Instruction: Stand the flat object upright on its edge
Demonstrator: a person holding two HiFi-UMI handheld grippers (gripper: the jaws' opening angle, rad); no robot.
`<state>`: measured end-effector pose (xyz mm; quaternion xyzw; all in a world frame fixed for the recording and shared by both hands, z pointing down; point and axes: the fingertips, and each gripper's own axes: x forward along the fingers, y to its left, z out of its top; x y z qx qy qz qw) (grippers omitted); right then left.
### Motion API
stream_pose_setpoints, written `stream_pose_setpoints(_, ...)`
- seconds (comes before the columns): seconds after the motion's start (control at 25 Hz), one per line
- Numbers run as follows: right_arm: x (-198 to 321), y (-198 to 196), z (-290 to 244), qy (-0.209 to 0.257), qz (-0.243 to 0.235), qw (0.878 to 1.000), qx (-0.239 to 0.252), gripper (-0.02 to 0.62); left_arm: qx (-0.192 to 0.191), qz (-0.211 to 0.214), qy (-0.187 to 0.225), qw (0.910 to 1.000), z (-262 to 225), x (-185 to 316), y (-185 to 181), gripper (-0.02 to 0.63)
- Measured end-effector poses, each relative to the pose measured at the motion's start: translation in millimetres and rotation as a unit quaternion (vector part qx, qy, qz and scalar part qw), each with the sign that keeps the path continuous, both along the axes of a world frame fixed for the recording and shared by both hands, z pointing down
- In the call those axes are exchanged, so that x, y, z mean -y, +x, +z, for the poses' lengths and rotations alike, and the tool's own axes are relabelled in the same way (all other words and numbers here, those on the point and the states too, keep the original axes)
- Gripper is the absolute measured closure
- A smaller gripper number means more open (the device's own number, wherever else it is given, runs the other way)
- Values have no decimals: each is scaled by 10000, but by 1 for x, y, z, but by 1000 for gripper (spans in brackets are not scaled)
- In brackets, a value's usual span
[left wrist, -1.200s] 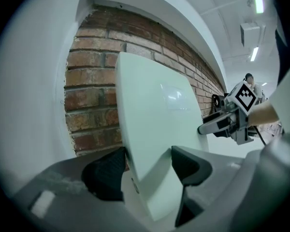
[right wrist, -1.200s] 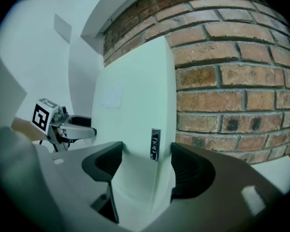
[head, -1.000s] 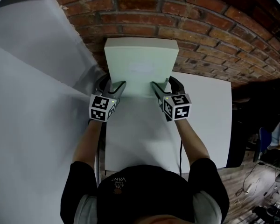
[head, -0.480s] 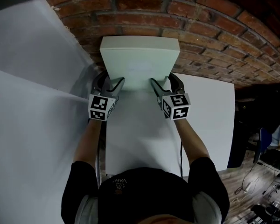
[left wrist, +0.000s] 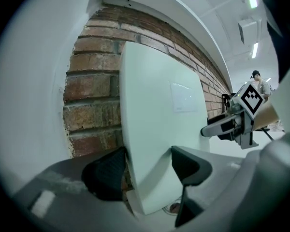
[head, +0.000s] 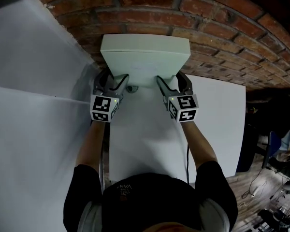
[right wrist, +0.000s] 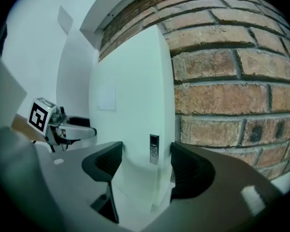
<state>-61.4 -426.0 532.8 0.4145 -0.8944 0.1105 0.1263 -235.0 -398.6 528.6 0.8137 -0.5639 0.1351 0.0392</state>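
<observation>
The flat white box (head: 145, 57) stands nearly upright on its lower edge on the white table (head: 217, 124), its back close to the brick wall (head: 135, 4). My left gripper (head: 115, 81) is shut on the box's lower left edge. My right gripper (head: 172, 82) is shut on the lower right edge. In the left gripper view the box (left wrist: 159, 129) fills the space between the pads of the left gripper (left wrist: 147, 170). In the right gripper view the right gripper (right wrist: 142, 166) clamps the box (right wrist: 130, 105) beside a small port slot (right wrist: 154, 149).
The brick wall runs right behind the box. A large white panel (head: 34, 105) slopes along the left side of the table. Beyond the table's right edge lies a wooden floor with cables and dark clutter (head: 275, 178).
Both grippers have moved toward the brick wall with the box held between them. The box has tipped further upright, and its top edge now sits closer to the wall.
</observation>
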Motion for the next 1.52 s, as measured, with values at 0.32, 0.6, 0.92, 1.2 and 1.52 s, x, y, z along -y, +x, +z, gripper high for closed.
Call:
stream_pose_setpoints(0.32, 11, -6, -6, 259, -6, 9997, -45, 282, -11, -39, 173, 9998, -1, 10, -6, 298)
stream_pose_setpoints(0.6, 10, -8, -6, 354, 49, 9994, 37, 281, 15, -53, 264, 9996, -2, 11, -8, 298)
stream_pose_setpoints(0.92, 10, -12, -6, 386, 37, 9992, 103, 281, 106, -81, 266, 9996, -1, 11, -11, 298)
stream_pose_setpoints(1.2, 9, -6, -1, 149, 163, 9995, 230, 213, -210, -54, 128, 9997, 6, 3, -12, 298)
stream_pose_setpoints(1.52, 3, -4, -7, 127, 127, 9996, 203, 212, -290, -117, 94, 9995, 2, -7, -15, 296)
